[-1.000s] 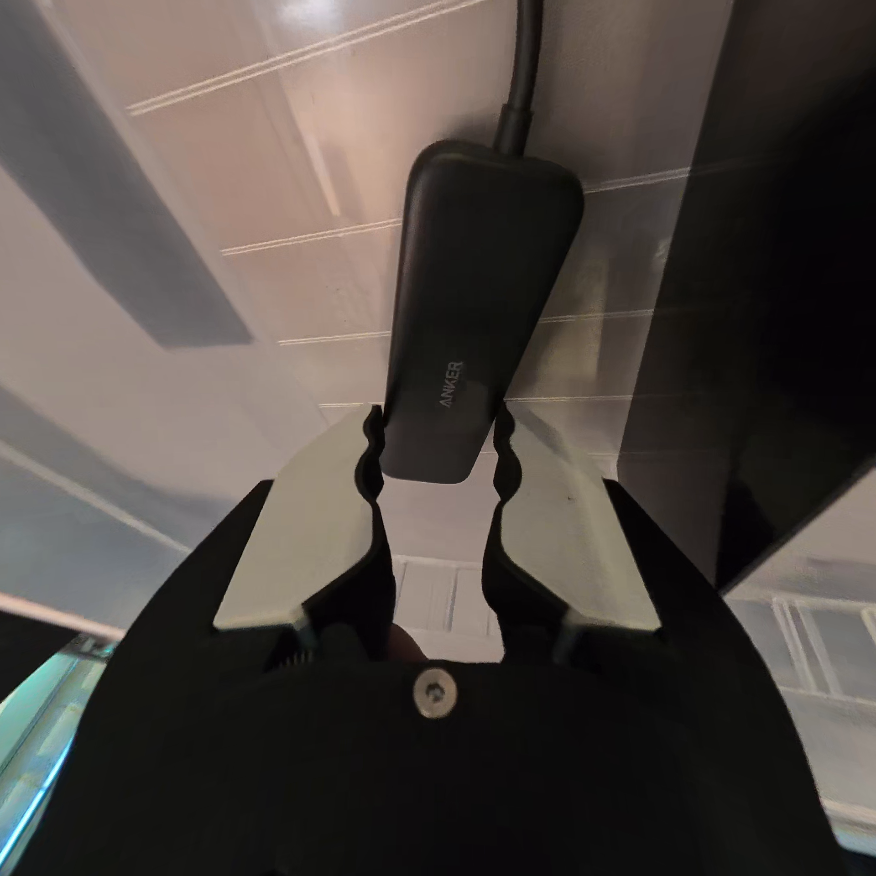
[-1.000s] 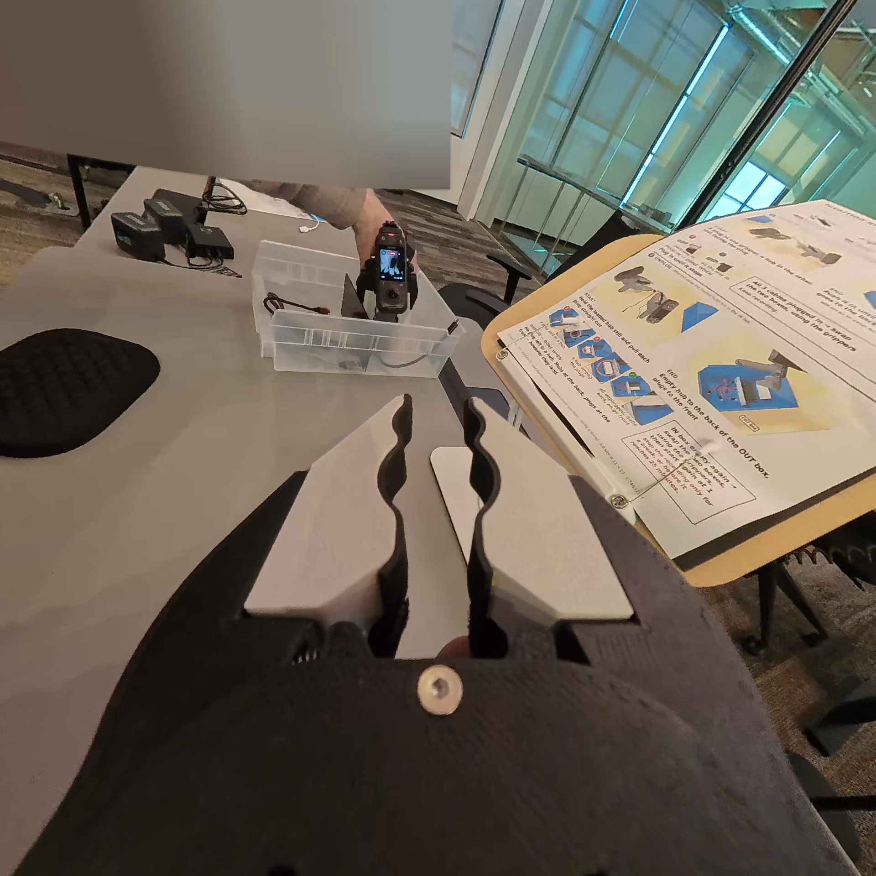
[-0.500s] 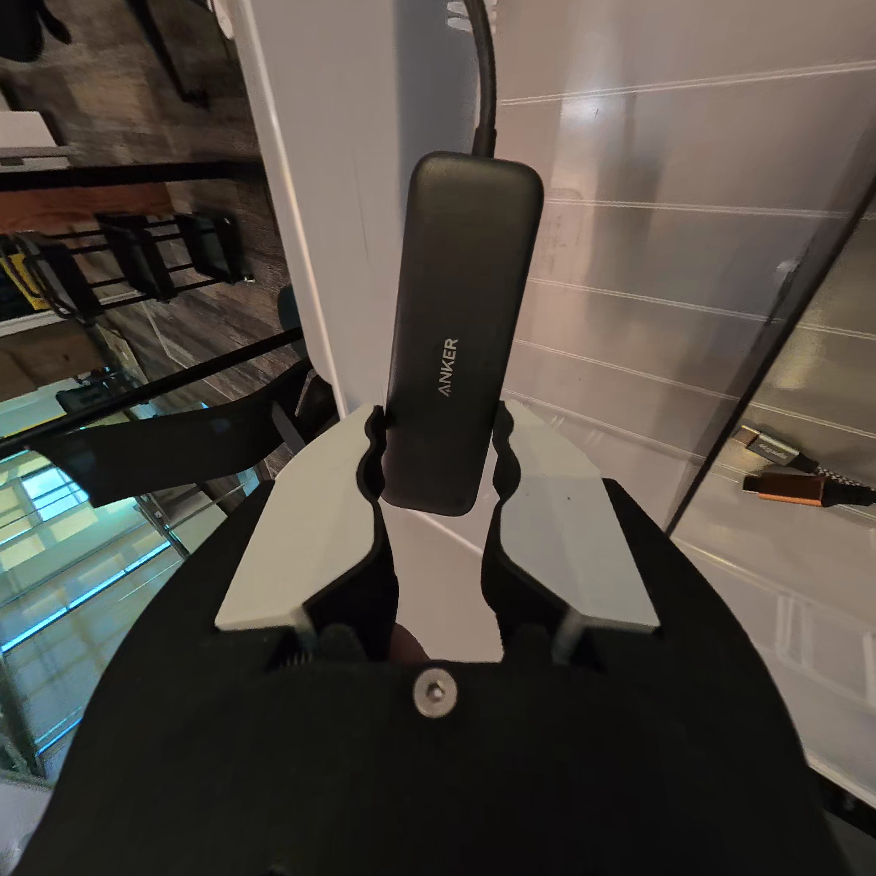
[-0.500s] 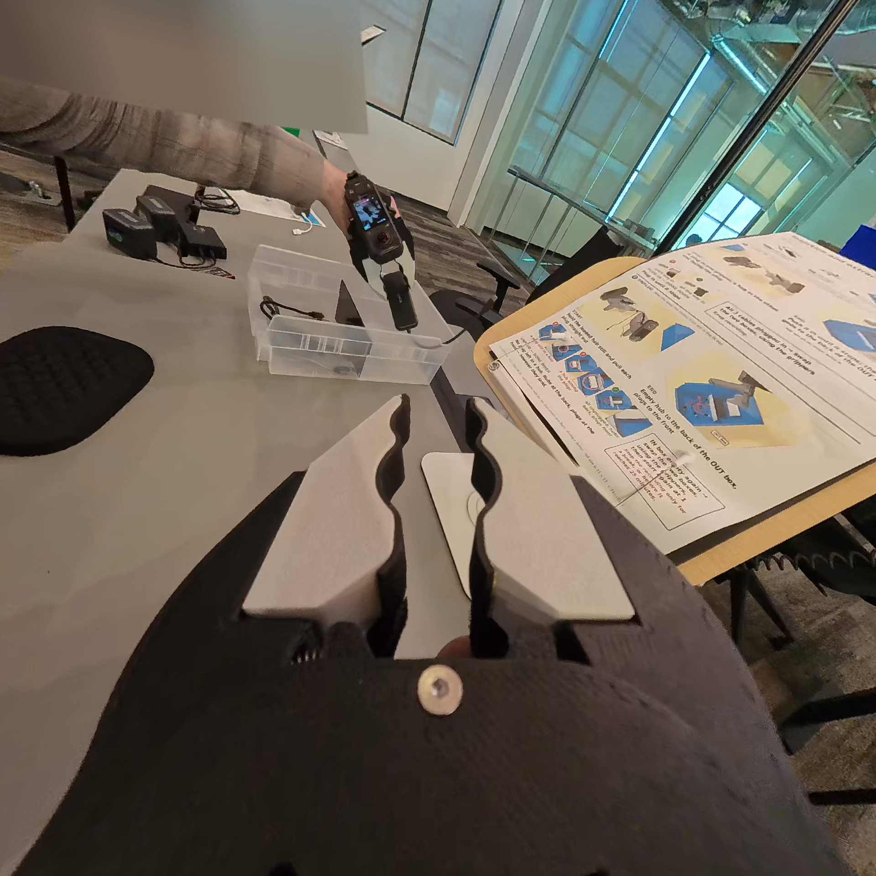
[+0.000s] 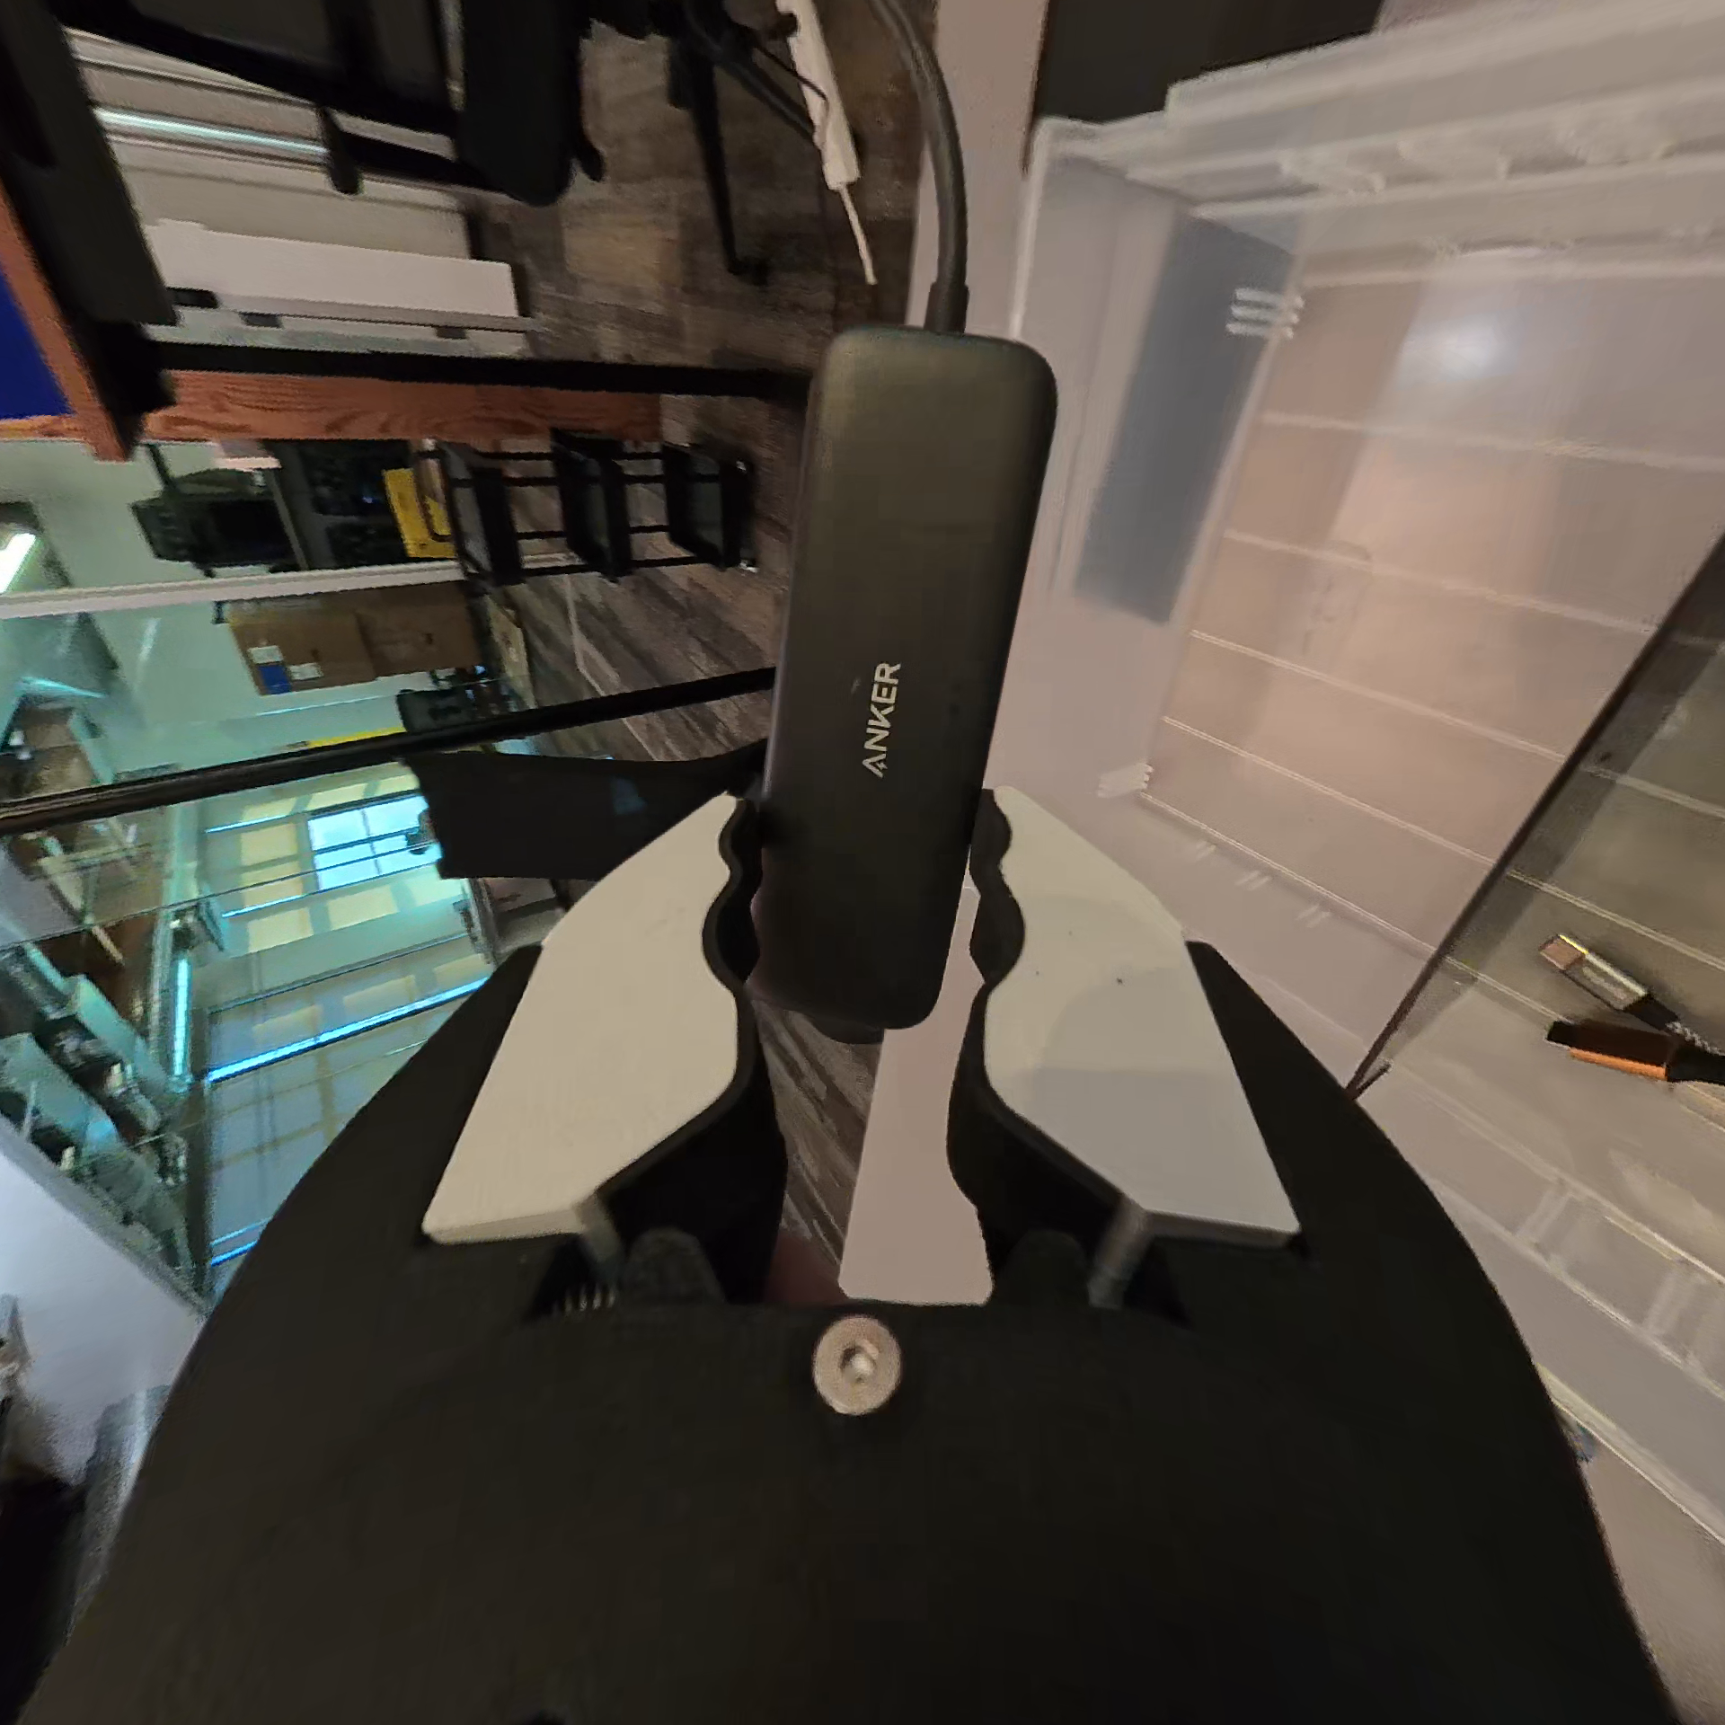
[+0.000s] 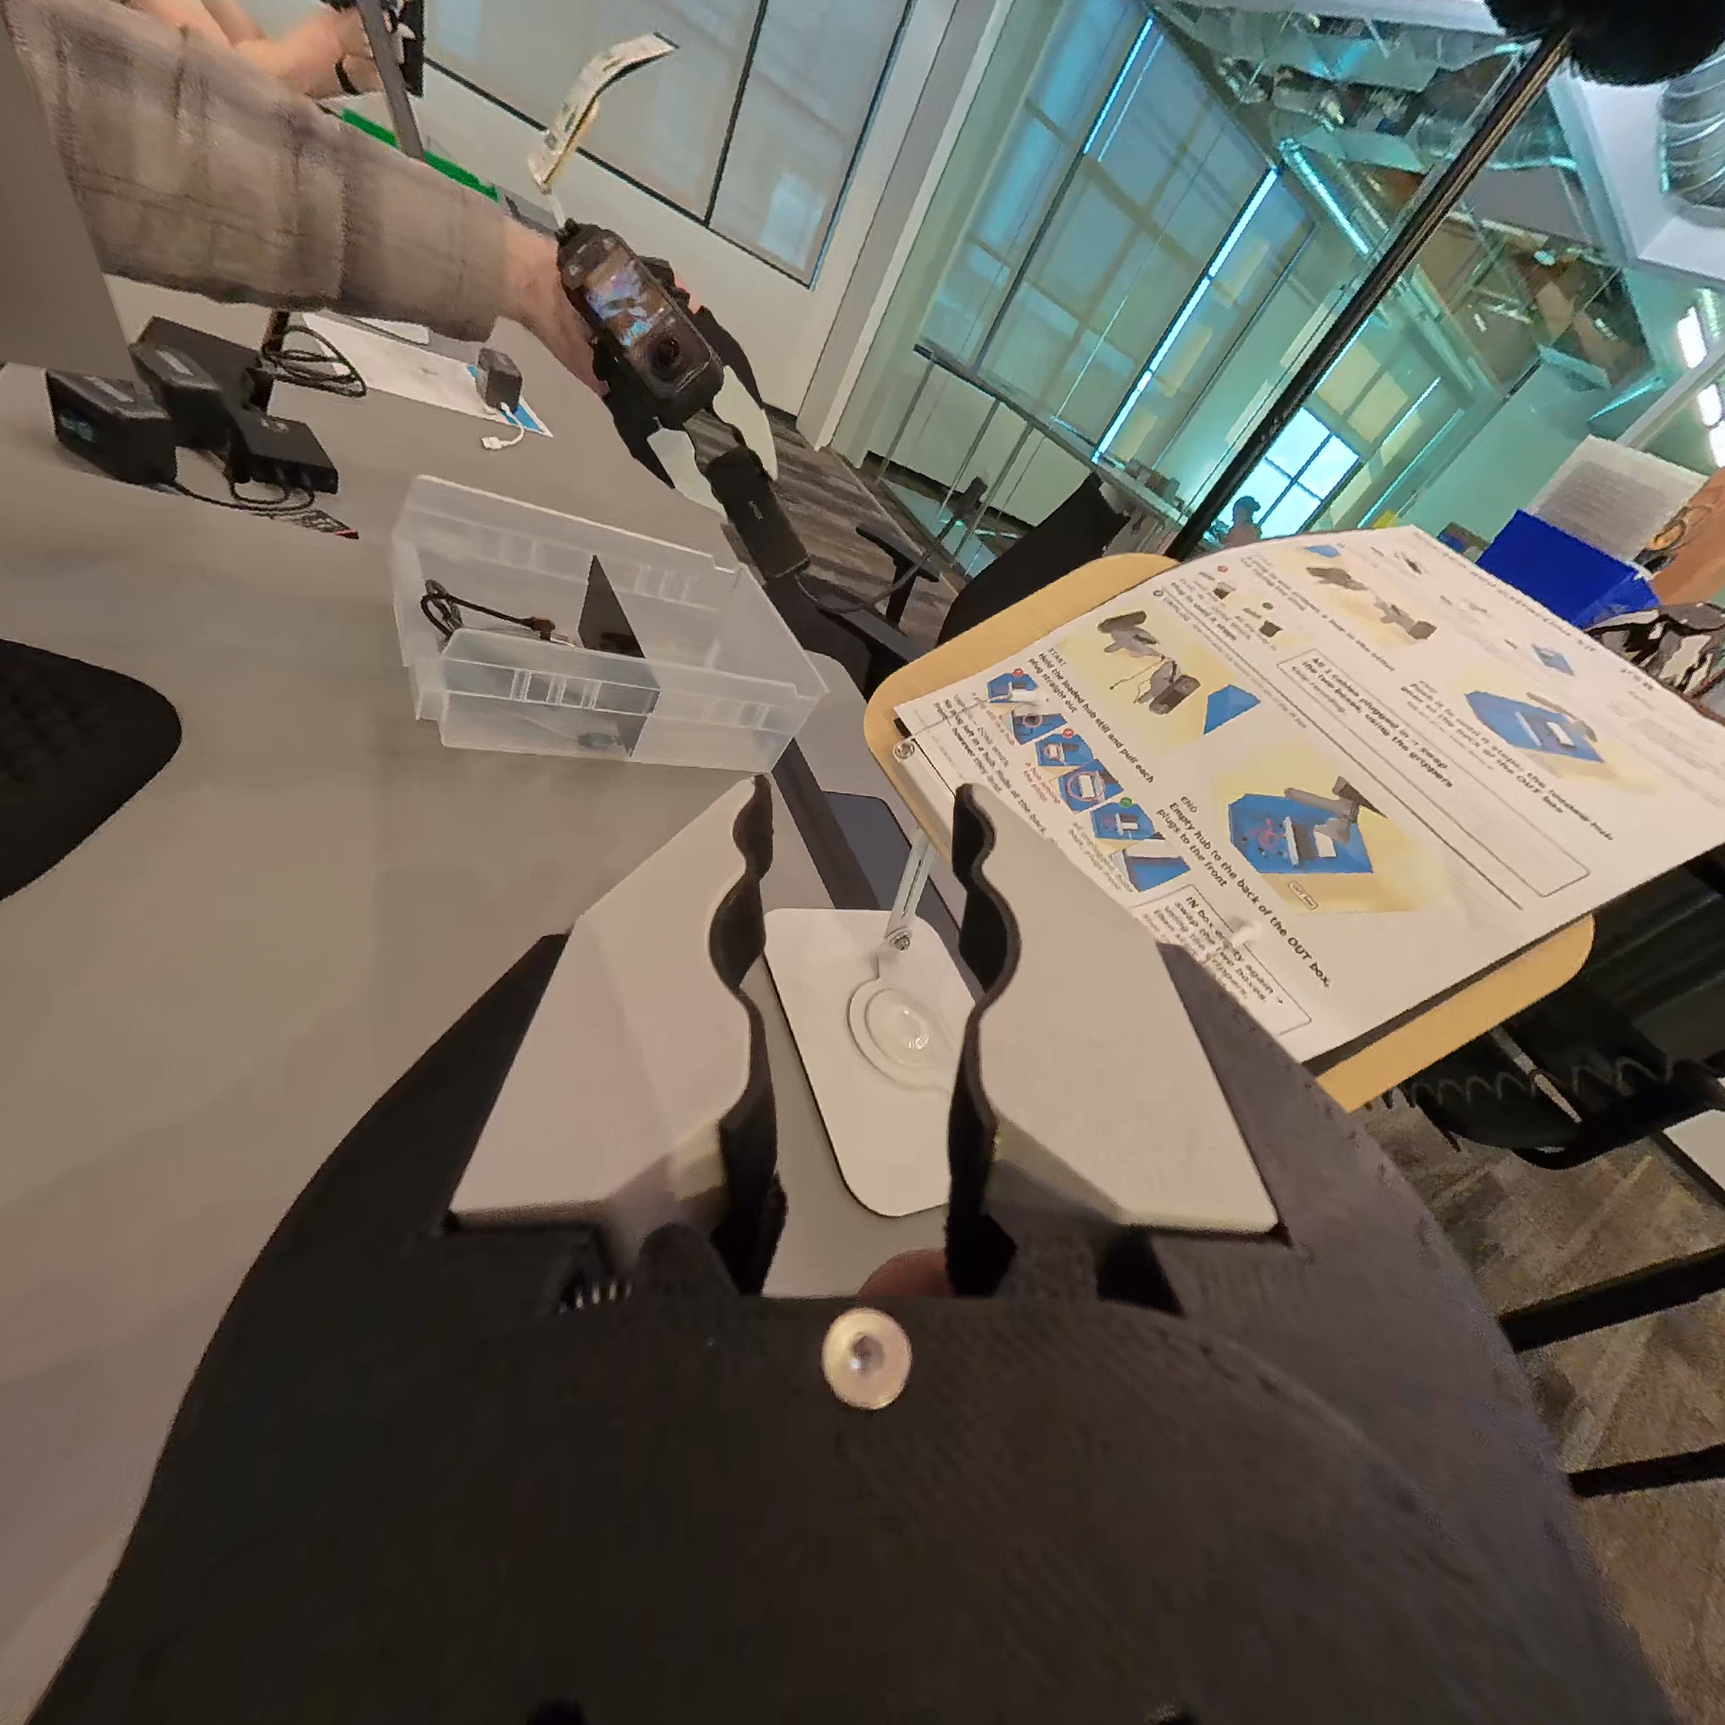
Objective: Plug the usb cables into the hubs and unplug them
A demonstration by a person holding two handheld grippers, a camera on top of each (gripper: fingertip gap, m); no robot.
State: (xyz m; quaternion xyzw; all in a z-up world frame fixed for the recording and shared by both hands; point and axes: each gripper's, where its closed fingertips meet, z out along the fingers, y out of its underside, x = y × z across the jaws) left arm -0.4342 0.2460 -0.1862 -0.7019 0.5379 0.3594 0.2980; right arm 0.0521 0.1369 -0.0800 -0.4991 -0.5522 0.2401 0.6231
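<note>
Left wrist view, left gripper [image 5: 863,896] jaws pinching black hub [image 5: 901,672], right gripper [image 6: 859,896] jaws spread, empty.

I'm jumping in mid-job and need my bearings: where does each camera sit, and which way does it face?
Left wrist view: on the left gripper, looking along its fingers at the black hub it clamps, clear bin at right.
Right wrist view: on the right gripper, open and empty, looking across the grey table toward the bin and instruction sheet; a sleeve shows.
Shared: hub, bin; the left gripper shows far off in the right view.
</note>
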